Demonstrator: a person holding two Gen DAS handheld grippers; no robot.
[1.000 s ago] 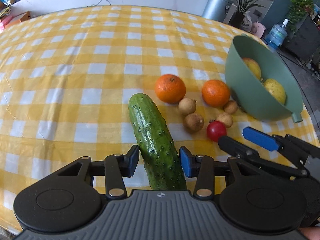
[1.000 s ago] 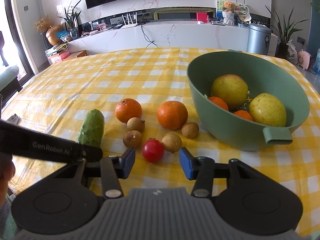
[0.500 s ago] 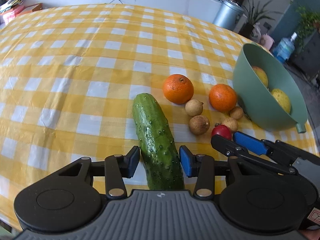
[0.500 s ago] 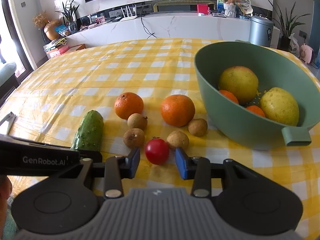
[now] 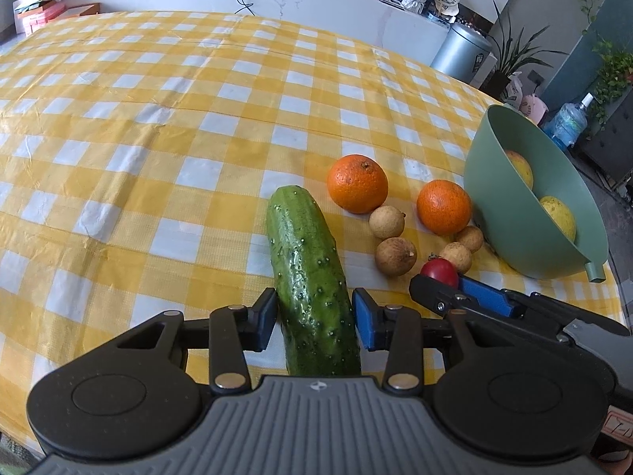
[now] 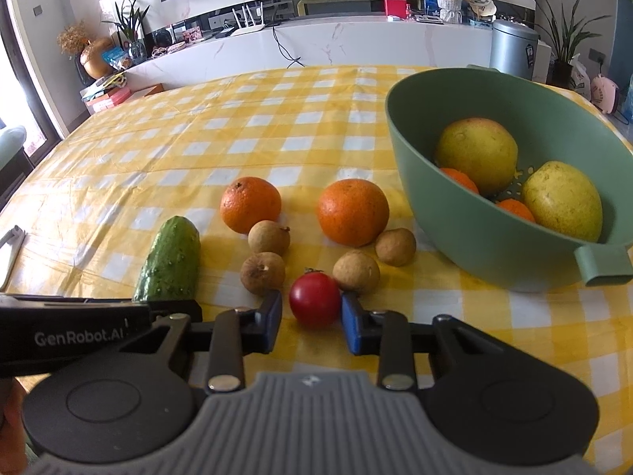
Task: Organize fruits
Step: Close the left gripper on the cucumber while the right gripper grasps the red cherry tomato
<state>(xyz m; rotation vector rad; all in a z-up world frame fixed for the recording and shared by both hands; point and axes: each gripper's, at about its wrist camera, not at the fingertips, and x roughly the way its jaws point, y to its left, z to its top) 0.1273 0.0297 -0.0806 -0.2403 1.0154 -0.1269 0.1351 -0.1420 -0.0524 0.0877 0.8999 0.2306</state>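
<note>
A bumpy green cucumber (image 5: 308, 261) lies on the yellow checked tablecloth (image 5: 158, 138). My left gripper (image 5: 314, 316) straddles its near end, jaws closing, with both pads against its sides. A small red tomato (image 6: 314, 299) sits between the pads of my right gripper (image 6: 311, 316), whose jaws are closing onto it. In the left wrist view the tomato (image 5: 440, 271) shows at the right gripper's tips (image 5: 447, 289). Two oranges (image 6: 250, 204) (image 6: 353, 211) and several brown longans (image 6: 269, 237) lie just beyond. The green bowl (image 6: 494, 245) at the right holds two yellow-green fruits and small oranges.
The left gripper's black body (image 6: 71, 336) fills the lower left of the right wrist view. A longan (image 6: 356, 271) touches the tomato's far right side. Beyond the table's far edge are a white counter (image 6: 356, 47) and a grey bin (image 6: 514, 47).
The right gripper's jaws have narrowed from wide apart to the tomato's sides after edging forward. The left jaws drew in slightly on the cucumber, and that view rolled a little.
</note>
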